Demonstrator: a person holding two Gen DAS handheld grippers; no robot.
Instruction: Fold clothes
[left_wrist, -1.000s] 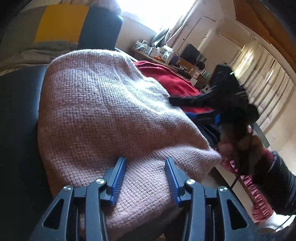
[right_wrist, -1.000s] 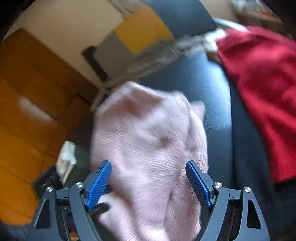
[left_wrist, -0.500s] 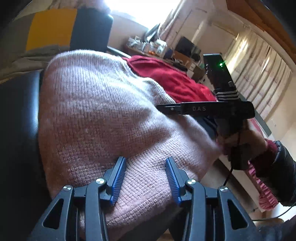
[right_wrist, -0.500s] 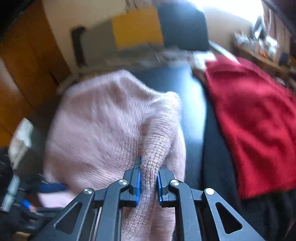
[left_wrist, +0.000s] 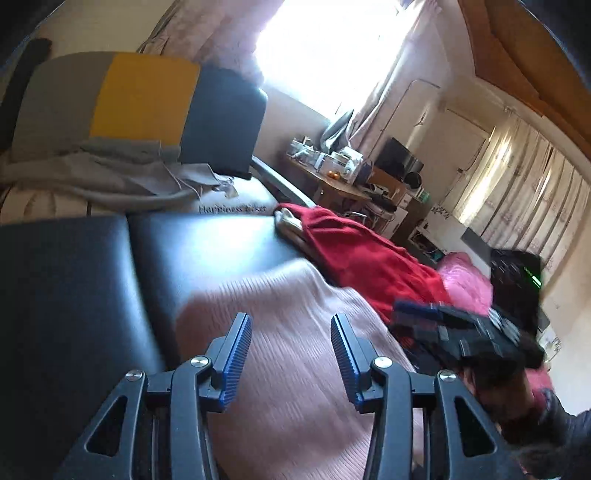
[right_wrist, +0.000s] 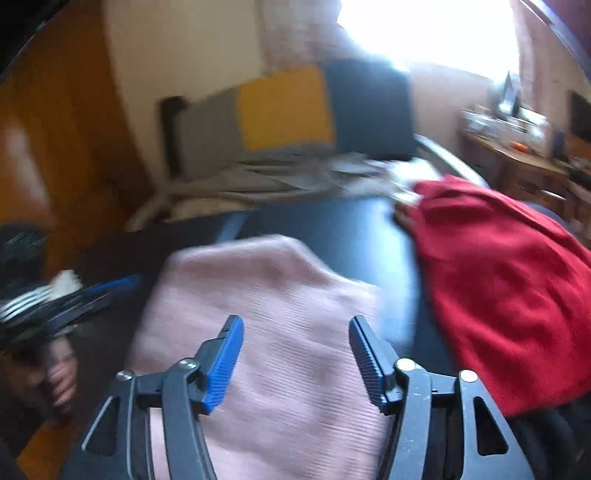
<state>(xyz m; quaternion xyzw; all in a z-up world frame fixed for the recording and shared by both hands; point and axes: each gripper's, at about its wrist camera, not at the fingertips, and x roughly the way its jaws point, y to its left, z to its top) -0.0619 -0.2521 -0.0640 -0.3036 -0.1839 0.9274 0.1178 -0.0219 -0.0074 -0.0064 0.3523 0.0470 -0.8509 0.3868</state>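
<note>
— Where's the sweater?
— The pink knit sweater lies on the black padded bench, just beside a red garment.
— Your grippers?
— My left gripper is spread above it, pinching nothing. My right gripper is opening, nothing between its pads.

Pink knit sweater (folded) on couch

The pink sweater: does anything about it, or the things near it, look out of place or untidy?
The pink sweater lies folded on the black bench; nothing odd there. Beside it, the red garment lies crumpled and unfolded. At the far end, grey clothes are heaped loosely.
</note>
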